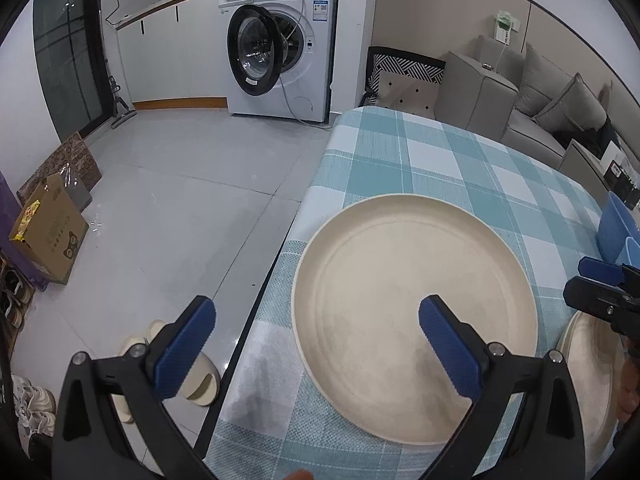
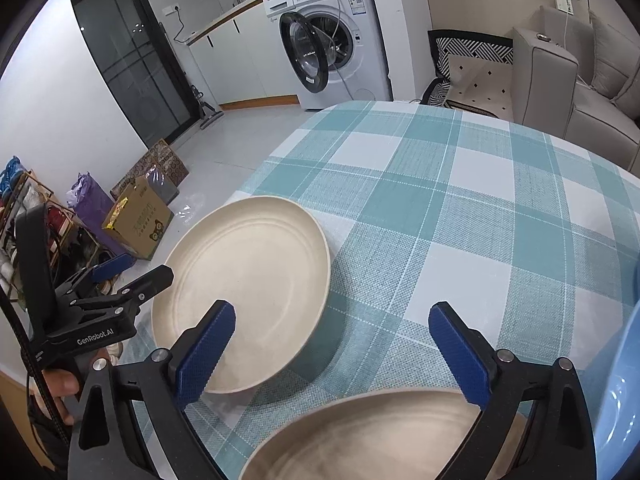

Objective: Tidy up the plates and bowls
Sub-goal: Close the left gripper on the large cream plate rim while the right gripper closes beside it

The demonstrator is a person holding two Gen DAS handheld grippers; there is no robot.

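Spread wide, the left gripper (image 1: pixel 316 344) fills the bottom of its own view and holds nothing: one blue pad (image 1: pixel 186 354) hangs at lower left over the floor beside the table edge, the other at lower centre over the large cream plate (image 1: pixel 400 280). That plate lies flat on the teal checked tablecloth (image 1: pixel 420 160), close to the table's left edge. At the right edge of this view the right gripper (image 1: pixel 604 284) pokes in above a second cream plate (image 1: pixel 592 364), with a blue bowl (image 1: pixel 614 228) just above it.

From the right wrist view, the left gripper (image 2: pixel 116 276) sits at middle left beside the first plate. Across the bottom, the right gripper (image 2: pixel 332 350) is also wide open and empty, over the rim of the second plate.
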